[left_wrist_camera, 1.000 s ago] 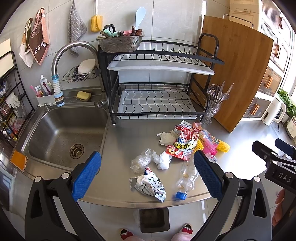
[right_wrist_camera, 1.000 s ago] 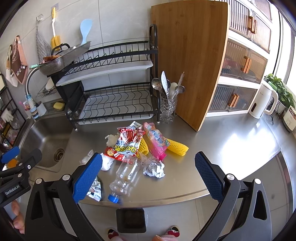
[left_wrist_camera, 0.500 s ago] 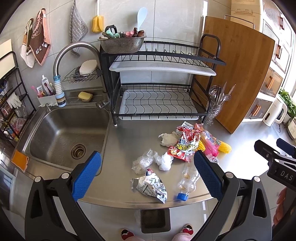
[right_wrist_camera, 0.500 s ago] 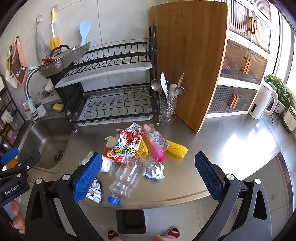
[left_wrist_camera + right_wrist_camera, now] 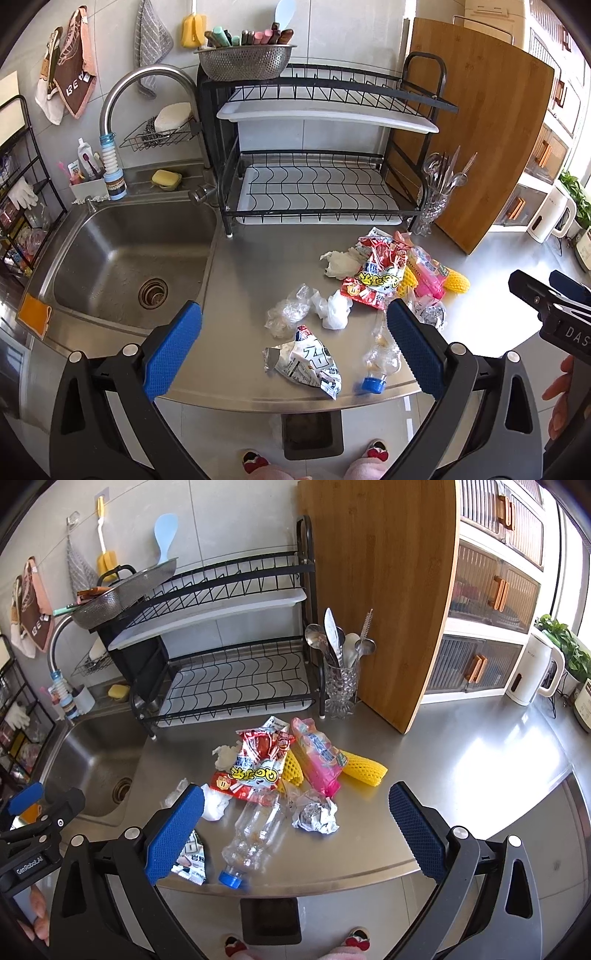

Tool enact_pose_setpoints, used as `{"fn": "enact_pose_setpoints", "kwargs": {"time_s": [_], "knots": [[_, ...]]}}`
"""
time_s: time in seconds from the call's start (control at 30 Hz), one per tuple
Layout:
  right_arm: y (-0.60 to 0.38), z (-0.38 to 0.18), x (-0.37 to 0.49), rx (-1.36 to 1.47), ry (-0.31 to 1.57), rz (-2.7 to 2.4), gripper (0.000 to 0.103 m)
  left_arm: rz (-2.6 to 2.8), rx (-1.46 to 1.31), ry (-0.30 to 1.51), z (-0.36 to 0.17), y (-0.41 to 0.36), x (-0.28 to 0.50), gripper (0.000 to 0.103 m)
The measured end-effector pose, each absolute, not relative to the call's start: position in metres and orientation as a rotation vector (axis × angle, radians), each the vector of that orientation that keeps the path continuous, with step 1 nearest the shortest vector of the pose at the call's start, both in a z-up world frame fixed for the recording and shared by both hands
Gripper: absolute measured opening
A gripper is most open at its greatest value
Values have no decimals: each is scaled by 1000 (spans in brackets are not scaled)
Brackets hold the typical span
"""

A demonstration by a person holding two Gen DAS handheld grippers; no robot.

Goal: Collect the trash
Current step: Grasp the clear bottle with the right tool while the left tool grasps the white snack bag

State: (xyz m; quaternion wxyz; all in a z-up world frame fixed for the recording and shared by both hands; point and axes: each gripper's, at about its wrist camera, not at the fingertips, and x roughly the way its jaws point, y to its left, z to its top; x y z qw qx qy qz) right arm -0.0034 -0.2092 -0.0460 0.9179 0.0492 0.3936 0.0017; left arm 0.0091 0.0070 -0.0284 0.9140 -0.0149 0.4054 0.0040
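Trash lies in a heap on the steel counter: a red snack bag (image 5: 376, 273) (image 5: 258, 764), a pink wrapper (image 5: 319, 760), yellow foam netting (image 5: 365, 770), a clear bottle with a blue cap (image 5: 255, 834) (image 5: 380, 360), a crumpled white-and-black packet (image 5: 306, 363), crumpled foil (image 5: 316, 812), white tissue (image 5: 334, 312) and clear plastic film (image 5: 286, 314). My left gripper (image 5: 291, 349) is open and empty, held above the counter's front edge. My right gripper (image 5: 295, 829) is open and empty, above the bottle and foil.
A sink (image 5: 122, 266) lies at the left. A black dish rack (image 5: 317, 184) stands behind the trash, beside a glass cutlery holder (image 5: 340, 686) and a leaning wooden board (image 5: 384, 590). A white kettle (image 5: 532, 672) stands far right. A dark bin (image 5: 306, 432) sits on the floor below the counter edge.
Both grippers have drifted slightly; the trash heap sits a little lower in the left wrist view. Nothing was picked up and both stay open.
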Motion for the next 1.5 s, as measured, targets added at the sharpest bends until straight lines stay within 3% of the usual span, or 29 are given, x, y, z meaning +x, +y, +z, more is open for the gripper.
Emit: {"fn": "enact_pose_setpoints", "kwargs": {"time_s": [0.2,0.3,0.5,0.63,1.4,1.5], "knots": [[-204,-75,6,141,883,12,100,-23,-46,901,-57,13,18,94],[-199,-91,12,147,919,19,93,-29,-52,932,-72,15,21,93],[-191,-123,28,206,1006,46,92,-48,-61,1010,-104,14,30,85],[-187,-148,42,216,1083,52,75,-71,-47,1069,-129,6,34,80],[-167,-238,83,294,1310,87,70,-75,-39,1267,-223,-2,61,67],[-164,-247,84,279,1333,86,62,-78,-33,1260,-223,-2,63,66]]}}
